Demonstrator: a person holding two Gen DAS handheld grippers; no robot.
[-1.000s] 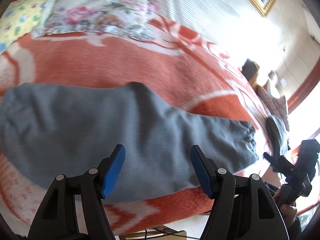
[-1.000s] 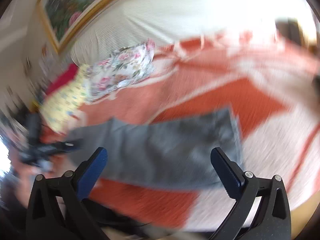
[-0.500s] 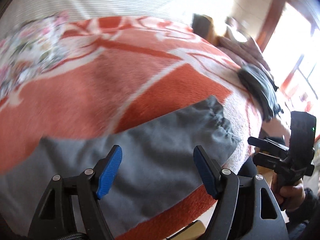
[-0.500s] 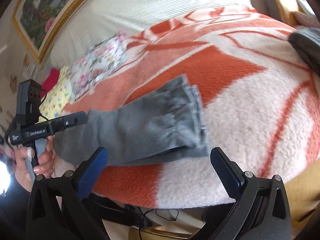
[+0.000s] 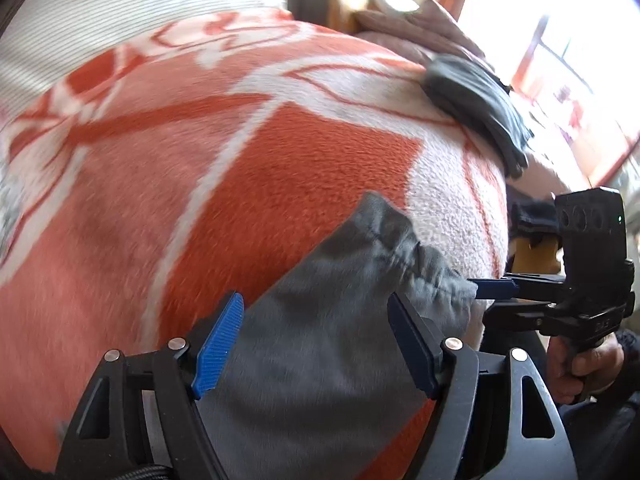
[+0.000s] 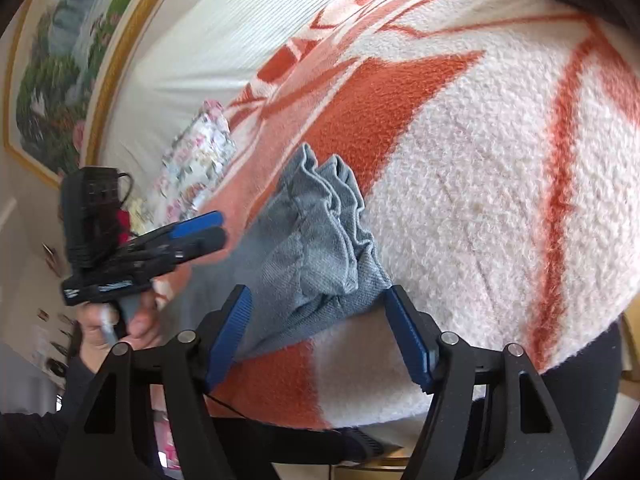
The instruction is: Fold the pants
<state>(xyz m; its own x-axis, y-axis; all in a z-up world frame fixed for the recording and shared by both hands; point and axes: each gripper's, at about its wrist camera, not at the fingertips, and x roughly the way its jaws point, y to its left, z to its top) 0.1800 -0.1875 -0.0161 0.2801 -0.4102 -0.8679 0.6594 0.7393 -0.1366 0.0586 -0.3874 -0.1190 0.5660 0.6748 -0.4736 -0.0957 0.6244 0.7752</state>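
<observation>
We see the grey pants (image 5: pixel 320 360) lying flat on the orange-and-white blanket (image 5: pixel 300 184) that covers the bed, near its front edge. The gathered cuffs (image 6: pixel 320 216) of both legs are stacked at the right end of the garment, bunched and ruffled, on the border between an orange patch and a white patch.

Left gripper (image 5: pixel 316 344): jaws spread, blue pads hovering over the leg fabric a little left of the cuffs. We see no pinch; cloth passes under the gap flat. Its jaws have just been opening a bit further, with the pants leg below them, not clamped.

Right gripper (image 6: pixel 320 332): jaws have just been closing in from wide. They now straddle the near corner of the cuffs, the right pad touching or just beside the cloth edge, the left pad just beside it. We cannot see the fabric squeezed, so we read it as not yet clenched.

In the left wrist view the right gripper comes in from the right, one blue finger (image 5: pixel 494 289) tip at the cuff edge, and a hand (image 5: pixel 584 364) wraps its handle.

Far right on the bed: a dark folded garment (image 5: pixel 476 100). Far left: a floral pillow (image 6: pixel 200 160). A framed painting (image 6: pixel 52 80) hangs on the wall behind.
</observation>
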